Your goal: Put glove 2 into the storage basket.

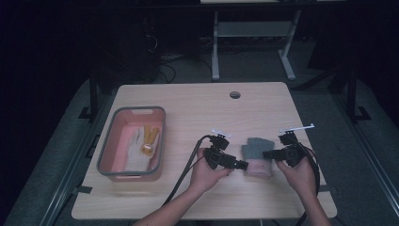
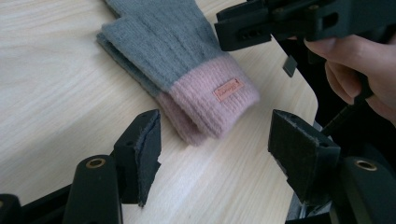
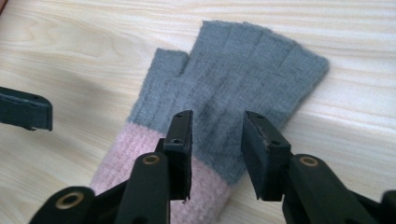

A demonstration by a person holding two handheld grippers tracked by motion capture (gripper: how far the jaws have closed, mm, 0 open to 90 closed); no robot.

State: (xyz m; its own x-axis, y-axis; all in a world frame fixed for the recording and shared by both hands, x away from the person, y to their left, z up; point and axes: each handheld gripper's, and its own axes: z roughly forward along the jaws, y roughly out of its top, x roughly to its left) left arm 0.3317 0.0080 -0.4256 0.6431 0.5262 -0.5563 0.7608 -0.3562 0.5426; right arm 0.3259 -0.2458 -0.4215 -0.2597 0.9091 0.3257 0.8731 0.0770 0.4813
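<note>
Gloves [image 1: 257, 157] of grey knit with pink cuffs lay stacked as a pair on the near right part of a pale wooden table [image 1: 197, 106], between two hand-held grippers. The left gripper [image 1: 242, 165] pointed in from the left at table level, its jaws standing apart with nothing between them; seen in the left gripper view, the pink cuff [image 2: 212, 95] with its small sewn label [image 2: 228, 88] lay just ahead of the open pads [image 2: 145, 154], close but not touched. The right gripper [image 1: 267, 154] came in from the opposite side, over the grey part of the top glove. In the right gripper view its jaws stood parted above the knit near the seam where grey met pink, and the pads [image 3: 181, 144] pressed on nothing; whether their tips brushed the wool could not be told. The fingerless ends of the glove [image 3: 252, 44] pointed away from that gripper, the short thumb [image 3: 169, 63] off to one side. Both of the person's hands [image 1: 207, 173] rested low over the near edge of the table, cables trailing back from each tool. Well apart at the left of the table sat a grey-rimmed pink bin [image 1: 160, 141] holding a pale glove [image 1: 135, 146] and a tan item, too small to make out.
</note>
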